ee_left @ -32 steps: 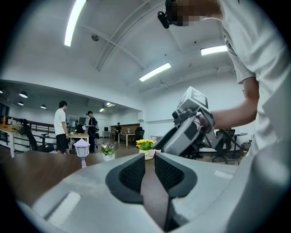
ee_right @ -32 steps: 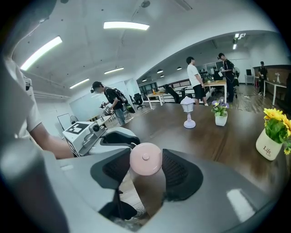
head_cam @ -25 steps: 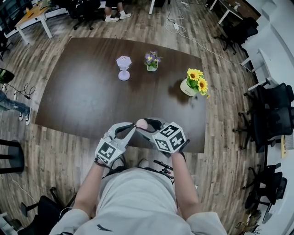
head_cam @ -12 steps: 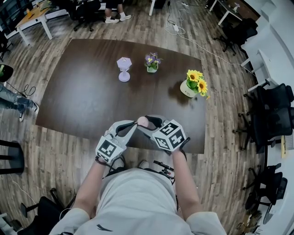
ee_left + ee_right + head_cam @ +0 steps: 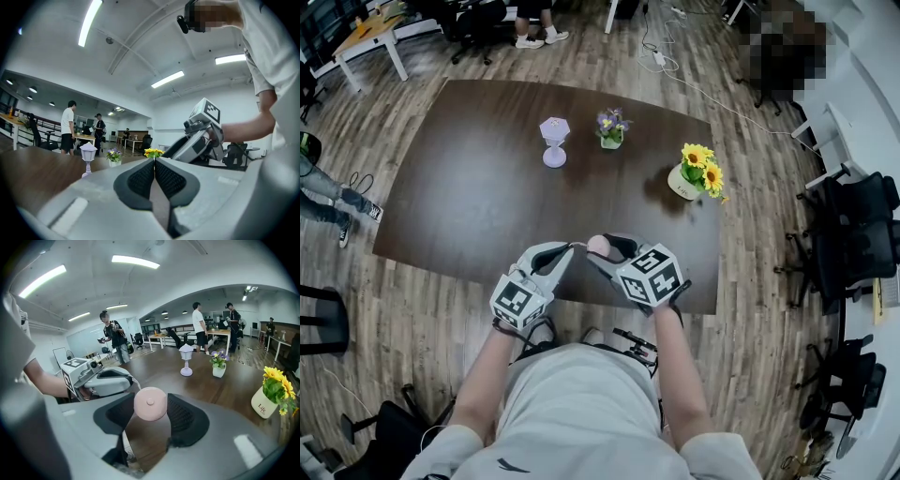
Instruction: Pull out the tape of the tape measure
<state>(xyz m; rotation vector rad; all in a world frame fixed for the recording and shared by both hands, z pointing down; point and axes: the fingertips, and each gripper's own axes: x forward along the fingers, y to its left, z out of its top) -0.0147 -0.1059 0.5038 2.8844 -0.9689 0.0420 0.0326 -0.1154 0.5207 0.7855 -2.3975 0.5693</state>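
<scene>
A round pink tape measure (image 5: 598,245) hangs above the near edge of the dark table (image 5: 469,197), with my right gripper (image 5: 603,247) shut on it. In the right gripper view the pink case (image 5: 150,403) sits between the two black pads. My left gripper (image 5: 570,247) is just left of it, jaws shut on the end of the thin white tape (image 5: 135,382). A short length of tape spans the gap to the case. In the left gripper view the pads (image 5: 140,178) meet in a tight seam, and the right gripper's body (image 5: 197,140) is close ahead.
A small lilac lamp ornament (image 5: 553,139), a pot of purple flowers (image 5: 610,126) and a white pot of sunflowers (image 5: 697,171) stand on the table's far half. Black office chairs (image 5: 858,234) line the right side. People stand at desks beyond the table.
My left gripper has closed its jaws and drawn a little to the left, away from the pink case. A short gap with tape now shows between them. The right gripper holds still.
</scene>
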